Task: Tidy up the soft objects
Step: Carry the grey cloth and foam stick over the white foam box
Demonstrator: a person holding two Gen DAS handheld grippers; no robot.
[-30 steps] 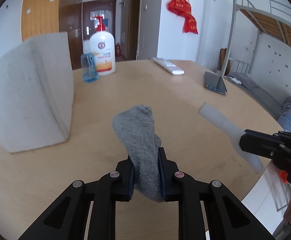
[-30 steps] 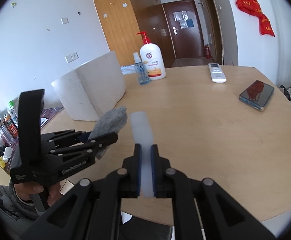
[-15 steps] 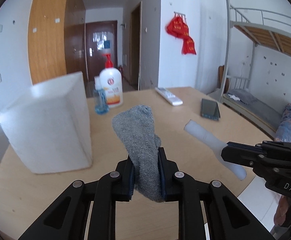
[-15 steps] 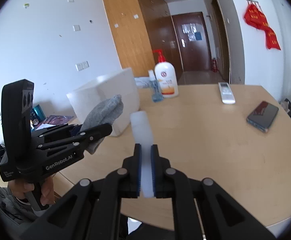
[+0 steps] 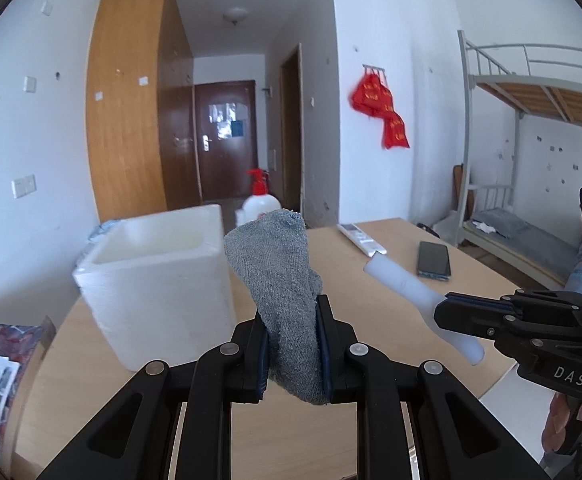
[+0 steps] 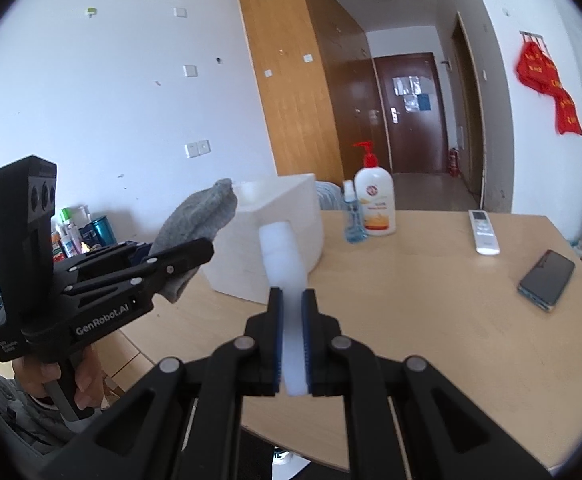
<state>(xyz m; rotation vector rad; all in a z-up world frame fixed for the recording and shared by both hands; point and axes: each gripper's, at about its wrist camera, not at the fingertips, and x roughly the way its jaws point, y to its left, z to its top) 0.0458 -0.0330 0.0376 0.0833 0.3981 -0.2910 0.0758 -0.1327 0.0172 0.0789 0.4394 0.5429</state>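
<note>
Left gripper [image 5: 292,344]: clamped on the grey sock [image 5: 281,280], held in the air above the desk's near edge, just beside the foam box [image 5: 159,280].
Right gripper [image 6: 291,340]: squeezed on the white foam strip [image 6: 285,264], also off the desk [image 6: 431,320], over its near edge.
Foam box: white, open-topped, stood at the desk's left edge.
Far edge: soap bottle [image 6: 374,204] with a small blue spray bottle [image 6: 353,216] touching or just beside it.
Right side: remote [image 6: 483,232] nearer the far edge, phone [image 6: 547,280] by the right edge.
</note>
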